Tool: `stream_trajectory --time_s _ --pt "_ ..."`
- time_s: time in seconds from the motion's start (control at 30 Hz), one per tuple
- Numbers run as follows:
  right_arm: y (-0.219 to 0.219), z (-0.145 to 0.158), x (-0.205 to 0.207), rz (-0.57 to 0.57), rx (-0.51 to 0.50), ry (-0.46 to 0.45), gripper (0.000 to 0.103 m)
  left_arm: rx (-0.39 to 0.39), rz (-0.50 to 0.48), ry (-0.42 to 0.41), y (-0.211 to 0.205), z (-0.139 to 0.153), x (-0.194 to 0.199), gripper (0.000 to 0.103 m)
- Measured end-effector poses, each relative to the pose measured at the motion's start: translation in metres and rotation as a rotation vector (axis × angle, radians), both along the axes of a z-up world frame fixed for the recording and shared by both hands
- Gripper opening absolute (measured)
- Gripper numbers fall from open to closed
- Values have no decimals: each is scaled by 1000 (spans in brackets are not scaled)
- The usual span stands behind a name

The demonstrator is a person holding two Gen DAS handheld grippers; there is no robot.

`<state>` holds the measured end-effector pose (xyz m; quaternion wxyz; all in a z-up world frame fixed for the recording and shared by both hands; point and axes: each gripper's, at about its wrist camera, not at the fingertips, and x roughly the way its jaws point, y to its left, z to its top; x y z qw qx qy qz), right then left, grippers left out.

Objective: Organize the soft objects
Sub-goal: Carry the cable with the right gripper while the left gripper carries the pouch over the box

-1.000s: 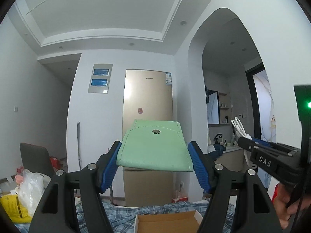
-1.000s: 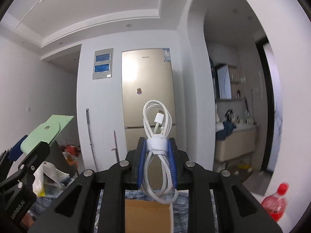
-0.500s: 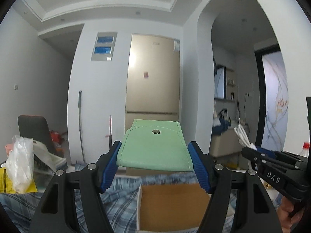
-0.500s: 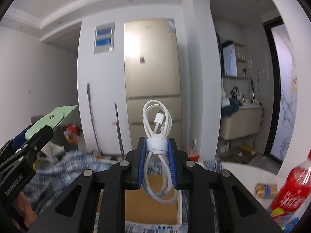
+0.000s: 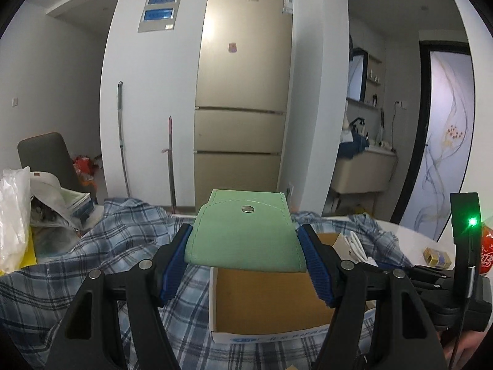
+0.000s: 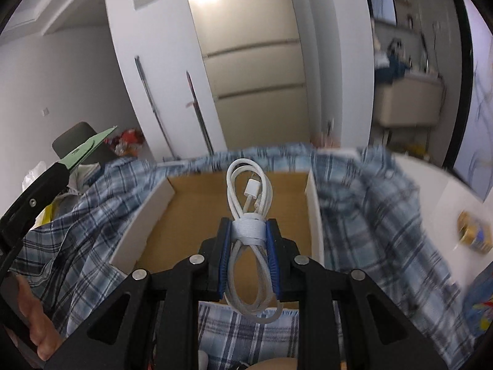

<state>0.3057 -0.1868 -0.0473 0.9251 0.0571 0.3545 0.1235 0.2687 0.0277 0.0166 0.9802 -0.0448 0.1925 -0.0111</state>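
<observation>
My left gripper (image 5: 245,242) is shut on a flat green pouch (image 5: 243,231) with a metal snap, held level above the near edge of an open cardboard box (image 5: 268,305). My right gripper (image 6: 248,236) is shut on a coiled white charging cable (image 6: 249,199), bound at its middle by a white strap. It hangs over the same box (image 6: 191,215), whose brown floor is bare. The box rests on a blue plaid cloth (image 5: 92,265). The pouch's corner (image 6: 92,145) and the left gripper's black body show at the left of the right wrist view.
A white round table (image 6: 443,203) lies to the right with a small yellow packet (image 6: 473,231) and a red bottle (image 5: 486,252). At left are a plastic bag (image 5: 12,215), a chair (image 5: 49,154) and clutter. A gold fridge (image 5: 243,98) stands behind.
Both grippers have tipped downward and sunk: the ceiling has left view, and the plaid cloth and box now fill the lower frames. The pouch and the cable stay gripped as before.
</observation>
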Motion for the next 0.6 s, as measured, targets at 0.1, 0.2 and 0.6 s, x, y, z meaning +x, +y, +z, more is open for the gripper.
stream_trajectory --time_s 0.1,0.2,0.6 --pt "-6 -6 0 -1 25 10 21 0 6 26 0 -4 2 71" --pt "-5 -8 2 -7 11 11 21 4 6 46 -1 -8 4 71" --pt "1 -15 13 -22 -10 32 21 12 6 50 -1 -9 4 71"
